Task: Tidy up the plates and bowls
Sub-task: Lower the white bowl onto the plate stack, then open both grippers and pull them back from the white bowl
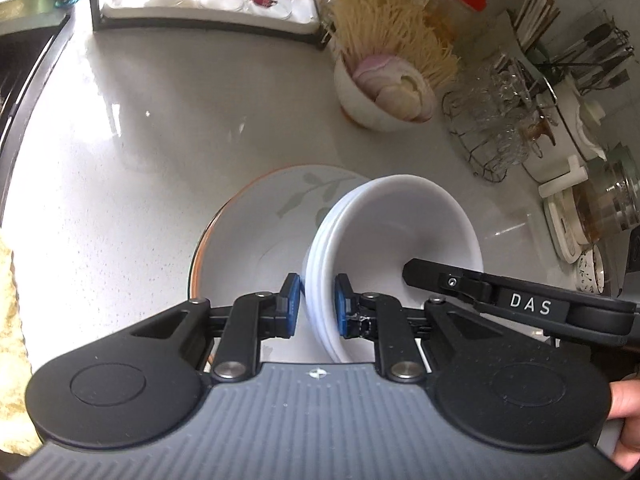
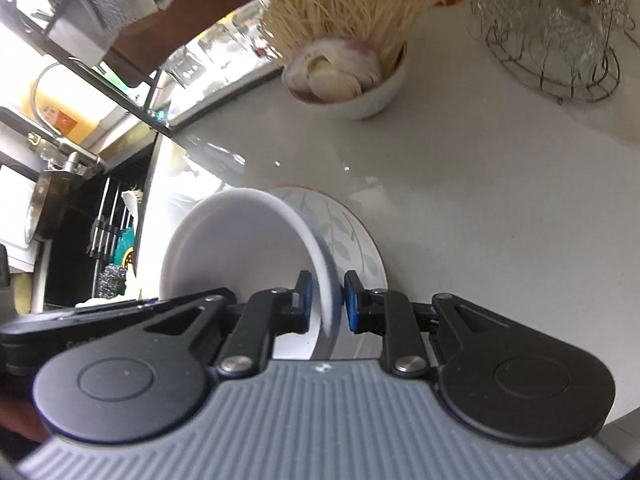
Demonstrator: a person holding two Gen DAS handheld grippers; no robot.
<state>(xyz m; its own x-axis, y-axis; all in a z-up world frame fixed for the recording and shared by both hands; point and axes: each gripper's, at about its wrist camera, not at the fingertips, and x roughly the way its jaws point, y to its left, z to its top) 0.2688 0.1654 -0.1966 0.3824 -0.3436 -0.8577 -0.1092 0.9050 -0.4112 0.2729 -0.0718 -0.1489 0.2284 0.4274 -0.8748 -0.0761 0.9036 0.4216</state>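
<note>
A stack of white bowls (image 1: 404,220) hangs over a leaf-patterned plate (image 1: 256,232) with an orange rim on the counter. My left gripper (image 1: 316,306) is shut on the stack's near left rim, blue pads on either side of it. The right gripper's black finger (image 1: 424,276) reaches into the bowls from the right in that view. In the right wrist view the bowl stack (image 2: 240,248) fills the centre-left, my right gripper (image 2: 328,300) is shut on its right rim, and the plate (image 2: 352,236) lies beneath and behind it.
A white bowl of sliced onion (image 1: 384,92) stands farther back beside a bundle of noodles (image 1: 384,24). A wire basket of glasses (image 1: 496,120) and a utensil rack (image 1: 580,48) line the right. A dish tray (image 1: 208,4) sits at the back, the sink (image 2: 80,220) to the left.
</note>
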